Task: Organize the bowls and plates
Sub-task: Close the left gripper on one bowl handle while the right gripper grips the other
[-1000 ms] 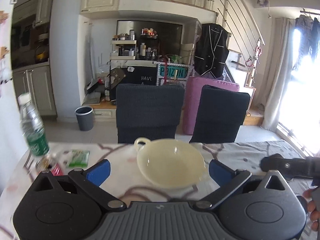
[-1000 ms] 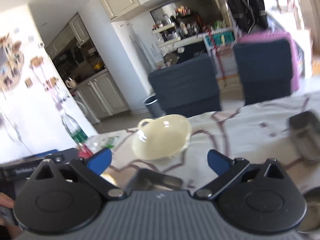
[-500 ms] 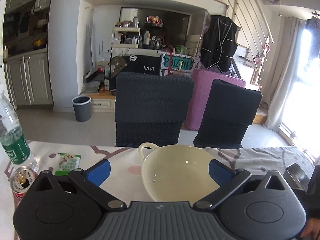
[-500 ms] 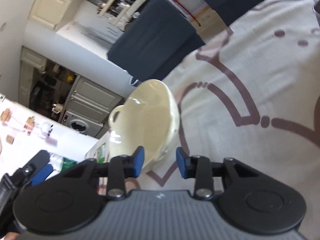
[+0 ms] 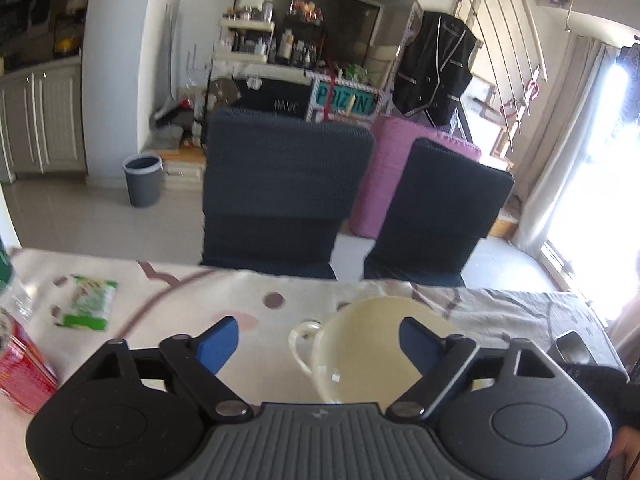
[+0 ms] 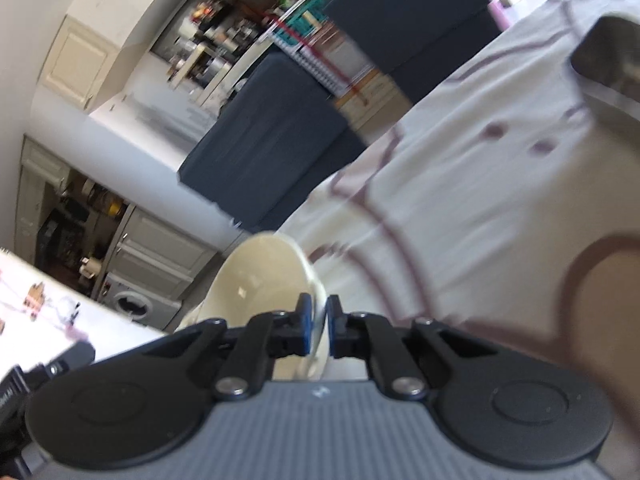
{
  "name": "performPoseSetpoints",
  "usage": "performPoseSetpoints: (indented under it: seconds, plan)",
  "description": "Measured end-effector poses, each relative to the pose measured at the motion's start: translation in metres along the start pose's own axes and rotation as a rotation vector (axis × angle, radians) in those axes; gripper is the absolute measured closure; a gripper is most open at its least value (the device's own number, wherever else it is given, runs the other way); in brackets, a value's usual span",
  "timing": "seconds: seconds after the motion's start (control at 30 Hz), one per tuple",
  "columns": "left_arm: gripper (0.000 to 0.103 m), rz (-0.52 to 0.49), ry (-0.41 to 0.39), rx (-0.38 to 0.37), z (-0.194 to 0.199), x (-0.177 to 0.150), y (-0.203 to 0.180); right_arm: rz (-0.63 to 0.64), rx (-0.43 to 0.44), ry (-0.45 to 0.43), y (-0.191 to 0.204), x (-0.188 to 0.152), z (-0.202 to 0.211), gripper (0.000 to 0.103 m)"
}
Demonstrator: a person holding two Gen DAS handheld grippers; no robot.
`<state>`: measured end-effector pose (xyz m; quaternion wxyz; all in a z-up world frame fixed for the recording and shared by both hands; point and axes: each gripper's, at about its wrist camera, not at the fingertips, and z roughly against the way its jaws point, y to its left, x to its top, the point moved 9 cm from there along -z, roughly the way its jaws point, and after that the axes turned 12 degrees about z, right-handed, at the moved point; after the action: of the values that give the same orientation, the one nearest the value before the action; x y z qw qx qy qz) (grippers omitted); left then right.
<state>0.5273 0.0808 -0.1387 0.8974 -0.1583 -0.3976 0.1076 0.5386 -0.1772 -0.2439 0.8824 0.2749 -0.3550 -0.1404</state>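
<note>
A cream bowl [image 5: 372, 344] with a loop handle [image 5: 302, 346] is in front of my left gripper [image 5: 318, 342], which is open with its blue pads on either side of the bowl's near part, not touching. In the right wrist view the same cream bowl [image 6: 260, 280] is tilted on edge, and my right gripper [image 6: 317, 318] is shut on its rim. The bowl is held above the patterned tablecloth [image 6: 460, 208].
A grey metal tray [image 6: 608, 60] lies at the far right of the table; it also shows in the left wrist view [image 5: 572, 346]. A red can [image 5: 20, 364] and a green packet [image 5: 90, 302] lie left. Two dark chairs [image 5: 280, 192] stand behind the table.
My right gripper has closed fully on the bowl's rim and the bowl has tilted and lifted. My left gripper has drawn back and shifted left, so the bowl sits lower and right.
</note>
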Motion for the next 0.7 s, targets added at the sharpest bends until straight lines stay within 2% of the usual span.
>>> performPoseSetpoints:
  seconds: [0.2,0.37,0.47,0.6,0.7]
  plan:
    - [0.039,0.061,0.141,-0.041,-0.038,-0.023,-0.014,-0.013,-0.087,-0.041,-0.043,0.025,0.019,0.093]
    - [0.053,0.071,0.227,-0.077,-0.069,-0.038,-0.029,0.048,-0.065,0.014,-0.049,0.028,0.019,0.093]
    - [0.061,0.040,0.251,-0.031,-0.083,-0.042,-0.035,0.106,-0.065,0.036,-0.044,0.029,0.013,0.092]
    - [0.076,0.022,0.284,0.006,-0.098,-0.043,-0.031,0.137,-0.052,0.058,-0.043,0.032,0.015,0.086]
    - [0.076,0.052,0.298,-0.005,-0.104,-0.043,-0.028,0.182,-0.050,0.072,-0.039,0.033,0.012,0.079]
